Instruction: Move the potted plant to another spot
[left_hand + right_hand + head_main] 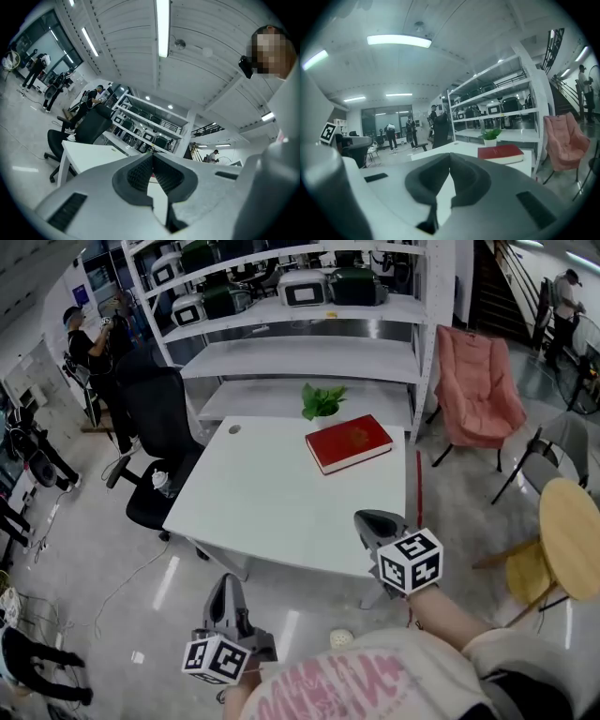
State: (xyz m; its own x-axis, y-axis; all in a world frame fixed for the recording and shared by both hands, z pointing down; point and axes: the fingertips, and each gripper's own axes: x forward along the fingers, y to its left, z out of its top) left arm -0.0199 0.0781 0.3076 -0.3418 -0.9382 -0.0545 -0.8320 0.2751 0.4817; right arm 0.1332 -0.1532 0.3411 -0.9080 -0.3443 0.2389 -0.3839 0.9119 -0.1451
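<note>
Office chair [159, 427], black, stands off the left side of the white table [272, 502], with people standing further left in the room. Nearer the camera, the left gripper [228, 579] is held low over the floor, short of the table's near edge. In the left gripper view its jaws meet tip to tip with nothing between them.

Behind the table rises white shelving [300, 357] loaded with boxy devices on its upper levels. The potted plant [322, 401], a small green bunch of leaves in a white pot, sits at the table's far edge, right where the top meets the lowest shelf. Just in front of it and slightly to the right lies 1 red book [349, 442], flat and turned at an angle.

The right gripper [367, 518] hovers at the table's near right corner, well apart from both book and plant. Its own view shows the 2 jaws pressed together and empty, pointing across the table top toward the red book and the plant behind it.

Further right, a pink folding chair [476, 385] stands on the floor, and a round wooden table [572, 535] sits at the right edge.
</note>
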